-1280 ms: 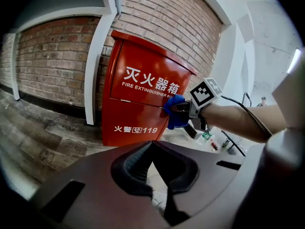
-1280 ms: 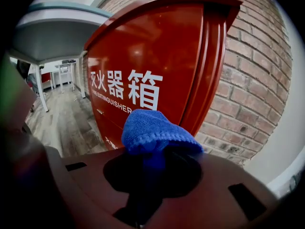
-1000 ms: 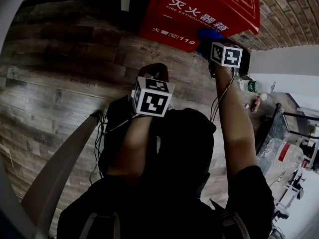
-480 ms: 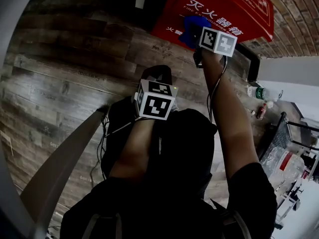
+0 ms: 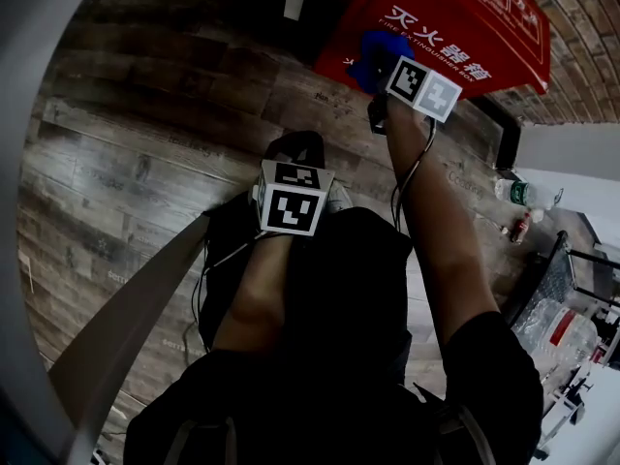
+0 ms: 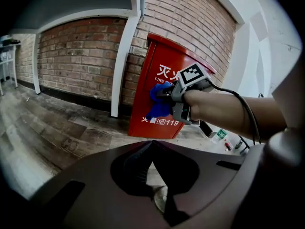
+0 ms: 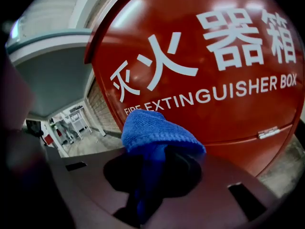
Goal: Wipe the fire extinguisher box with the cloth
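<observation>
Blue cloth (image 7: 159, 135) bunched against the front of the red fire extinguisher box (image 7: 228, 109), apparently touching.

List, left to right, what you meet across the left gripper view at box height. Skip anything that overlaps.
white post → cloth → green-label bottle → small red bottle
</observation>
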Available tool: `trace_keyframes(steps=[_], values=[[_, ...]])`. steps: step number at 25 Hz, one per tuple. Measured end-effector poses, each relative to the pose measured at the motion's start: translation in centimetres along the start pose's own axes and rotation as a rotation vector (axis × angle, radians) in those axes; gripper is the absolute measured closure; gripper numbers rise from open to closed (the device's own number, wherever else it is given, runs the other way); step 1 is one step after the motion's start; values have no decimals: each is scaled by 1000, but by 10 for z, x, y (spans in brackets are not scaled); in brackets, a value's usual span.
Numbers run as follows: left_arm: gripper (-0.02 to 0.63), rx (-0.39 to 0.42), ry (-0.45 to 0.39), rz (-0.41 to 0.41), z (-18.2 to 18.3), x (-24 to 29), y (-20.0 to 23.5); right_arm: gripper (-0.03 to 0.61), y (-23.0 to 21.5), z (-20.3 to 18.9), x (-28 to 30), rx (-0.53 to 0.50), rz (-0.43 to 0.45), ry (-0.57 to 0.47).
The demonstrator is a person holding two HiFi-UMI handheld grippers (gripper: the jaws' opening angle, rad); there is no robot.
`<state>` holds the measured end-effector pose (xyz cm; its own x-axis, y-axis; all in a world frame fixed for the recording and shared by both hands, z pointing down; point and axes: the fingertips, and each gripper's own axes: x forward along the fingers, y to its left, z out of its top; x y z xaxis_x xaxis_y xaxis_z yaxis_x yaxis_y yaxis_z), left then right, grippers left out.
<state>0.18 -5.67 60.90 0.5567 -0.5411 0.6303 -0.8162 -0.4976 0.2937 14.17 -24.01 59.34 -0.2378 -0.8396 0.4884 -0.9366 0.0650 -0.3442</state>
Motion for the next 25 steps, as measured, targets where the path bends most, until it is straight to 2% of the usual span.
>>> trace_keyframes(steps=[4,8,11,15,21,25], values=[[609,-8,2,9,1,3,4,482,0,1,-1,16,-1,-29],[609,-12,7,8,1,6,6,482,31,0,1,-40,70,-40],[609,-13,3,10,2,9,7,482,58,3,16,-101,119,-23],[609,-17,15,27,1,8,17,482,73,-2,42,-106,139,35],[609,-41,29,35,-1,12,28,482,49,-30,55,-35,92,116],[609,-13,35,12,0,18,22,482,21,-47,51,-120,71,171]])
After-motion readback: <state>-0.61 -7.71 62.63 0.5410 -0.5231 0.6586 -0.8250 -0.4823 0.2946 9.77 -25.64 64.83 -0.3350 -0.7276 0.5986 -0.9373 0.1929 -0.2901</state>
